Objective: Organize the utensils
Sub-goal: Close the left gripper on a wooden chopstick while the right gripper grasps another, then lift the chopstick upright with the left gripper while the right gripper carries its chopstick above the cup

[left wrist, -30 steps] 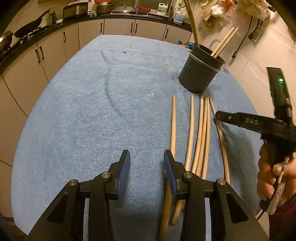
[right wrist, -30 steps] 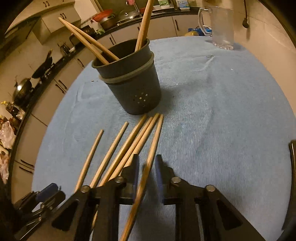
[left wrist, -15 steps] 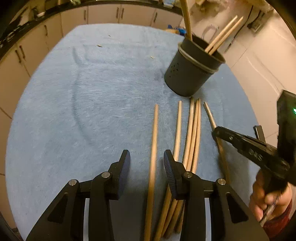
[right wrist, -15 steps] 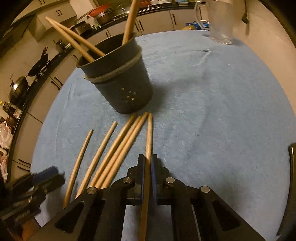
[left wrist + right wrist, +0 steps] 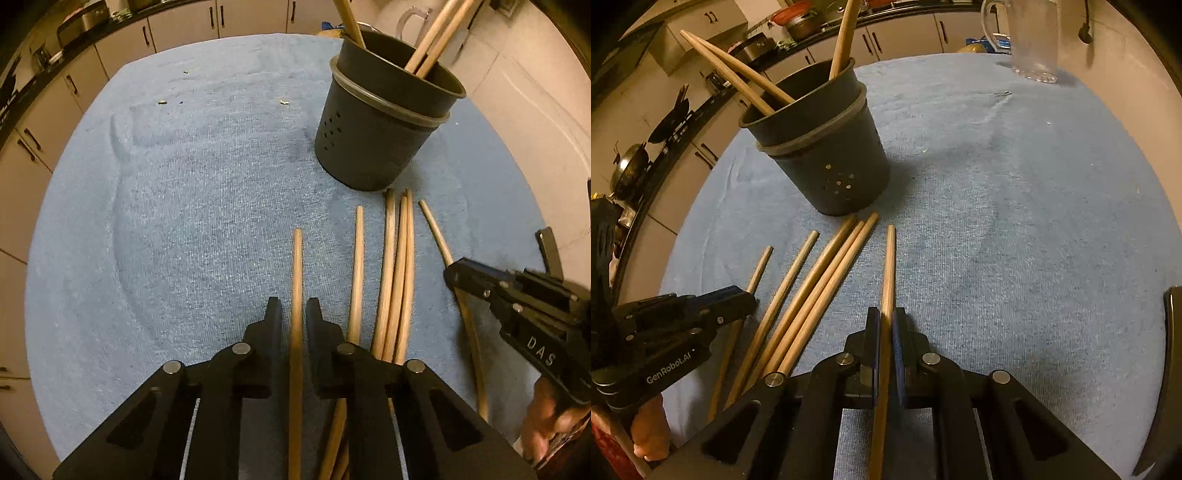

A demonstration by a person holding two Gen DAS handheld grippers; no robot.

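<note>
Your left gripper [image 5: 292,314] is closing its fingers on the leftmost chopstick [image 5: 296,273], which lies between them on the blue towel [image 5: 184,221] covering the bench; a slight gap shows on each side, so the pads are not yet pressing. Your right gripper [image 5: 885,325] has its fingers clenched on the rightmost chopstick [image 5: 889,266], blue pads tight against the wood.

Count six chopsticks lying loose on the towel: the two between your fingers, one single stick [image 5: 357,266] just right of the left one, and a bundle of three [image 5: 397,266] touching one another. All six point toward the dark holder [image 5: 380,122], which sits at about one o'clock in the left wrist view and eleven o'clock in the right. The holder stands upright and already has three chopsticks in it: one [image 5: 842,37] alone, two [image 5: 735,70] leaning together over the rim.

One clear glass pitcher [image 5: 1030,40] stands at one o'clock in the right view, well apart from the holder.
</note>
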